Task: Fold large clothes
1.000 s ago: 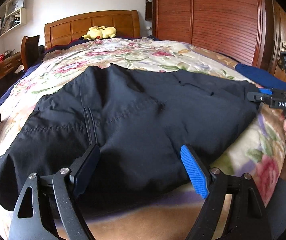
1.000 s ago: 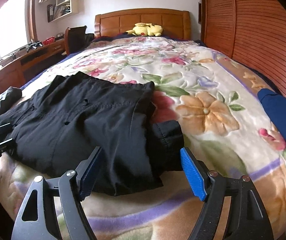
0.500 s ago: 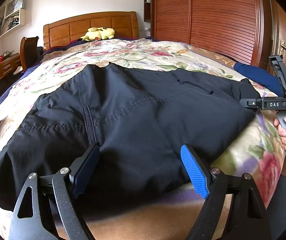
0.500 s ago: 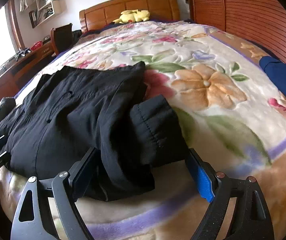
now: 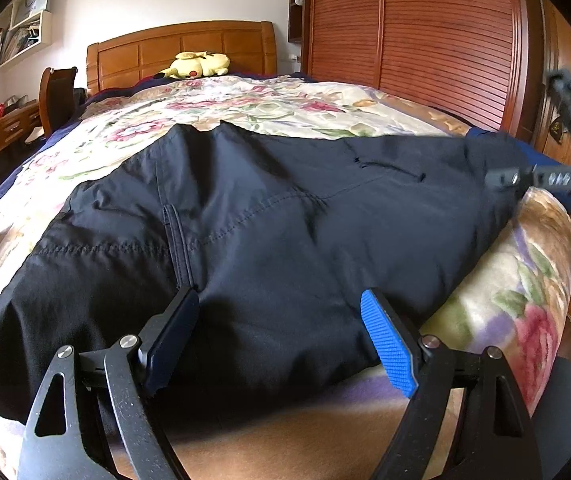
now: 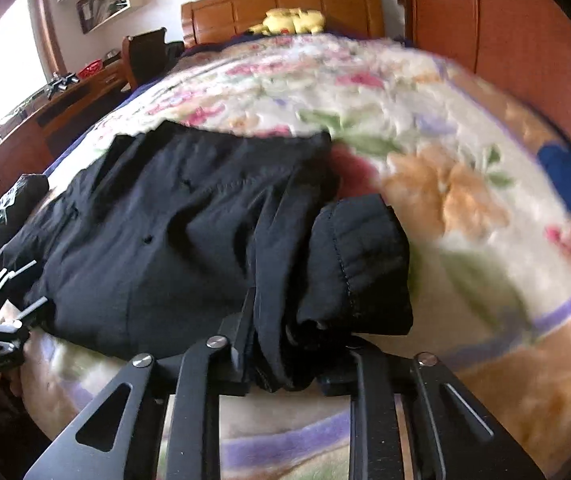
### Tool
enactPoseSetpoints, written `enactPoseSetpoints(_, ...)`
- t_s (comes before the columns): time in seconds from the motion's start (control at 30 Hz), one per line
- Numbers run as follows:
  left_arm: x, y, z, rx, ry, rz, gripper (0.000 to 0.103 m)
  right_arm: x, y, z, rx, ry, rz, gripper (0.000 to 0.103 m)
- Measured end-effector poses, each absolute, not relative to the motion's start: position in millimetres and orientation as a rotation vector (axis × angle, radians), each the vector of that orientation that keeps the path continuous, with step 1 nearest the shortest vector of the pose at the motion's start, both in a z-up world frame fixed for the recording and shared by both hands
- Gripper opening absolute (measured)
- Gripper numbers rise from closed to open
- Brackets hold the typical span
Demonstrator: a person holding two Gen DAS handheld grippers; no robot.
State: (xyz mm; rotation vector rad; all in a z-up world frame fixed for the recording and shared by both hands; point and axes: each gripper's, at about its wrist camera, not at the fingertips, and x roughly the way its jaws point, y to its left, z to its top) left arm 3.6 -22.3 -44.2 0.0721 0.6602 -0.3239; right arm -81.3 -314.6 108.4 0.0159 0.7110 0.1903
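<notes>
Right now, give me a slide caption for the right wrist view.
Right hand-held gripper closing on bunched black trousers on a floral bedspread.

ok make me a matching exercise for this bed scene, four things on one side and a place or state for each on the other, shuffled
Things:
1. black trousers
2. yellow plush toy
3. left gripper
4. right gripper

Place or state:
a. by the wooden headboard
b. jaws wide apart over black fabric
c. spread across the floral blanket
d. closing on a bunched fold of fabric

Pairs: 1-c, 2-a, 3-b, 4-d
</notes>
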Motion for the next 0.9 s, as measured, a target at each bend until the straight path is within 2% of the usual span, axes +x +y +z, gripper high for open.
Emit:
enactPoseSetpoints(0.2,3.1,-22.1,-43.2,0.072,0.657,-0.312,0.084,-94.2,-293.3,142.2,-0.076,0.657,0.171,0.021)
enactPoseSetpoints(0.7,-3.2,-23.4,-10.9,-0.02,0.558,-0.283,0.084,-86.0,-285.8,130.1,-0.129,0.692,0.145,0.021)
enactPoseSetpoints(0.9,13.0,-39.6,-24.1,0.032,0.655,-0.224,0.084,-92.5,-291.0,133.1,-0.124,0.677,0.174,0.021)
